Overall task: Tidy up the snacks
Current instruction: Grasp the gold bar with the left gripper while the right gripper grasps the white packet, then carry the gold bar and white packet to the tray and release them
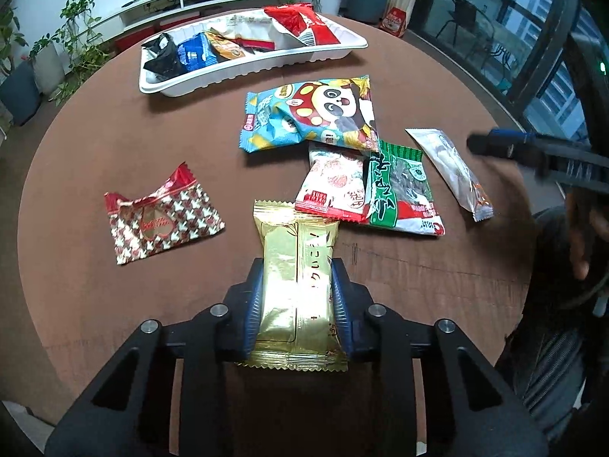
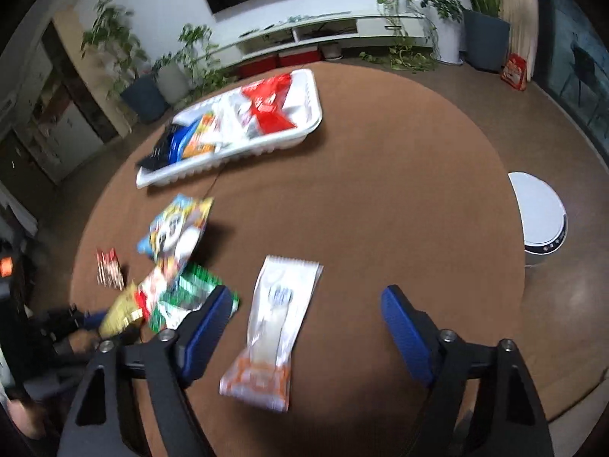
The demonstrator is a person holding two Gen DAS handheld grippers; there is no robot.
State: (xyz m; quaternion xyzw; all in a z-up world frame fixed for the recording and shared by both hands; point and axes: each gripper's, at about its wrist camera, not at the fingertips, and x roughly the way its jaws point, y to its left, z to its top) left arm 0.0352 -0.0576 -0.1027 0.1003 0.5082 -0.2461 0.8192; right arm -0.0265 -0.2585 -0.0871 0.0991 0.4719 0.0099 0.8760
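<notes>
Snacks in crinkly foil lie scattered on the round brown tabletop (image 1: 95,144); the left hand-held gripper (image 1: 297,285) clamps a shiny gold packet (image 1: 295,285), while the right hand-held gripper (image 2: 306,312) gapes over a white pouch (image 2: 274,327).

Black gripper (image 1: 297,304), blue pads (image 1: 254,304), silver screws

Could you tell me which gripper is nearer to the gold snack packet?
Left. The left gripper is shut on the gold snack packet; the right gripper hangs open over the white packet.
</notes>
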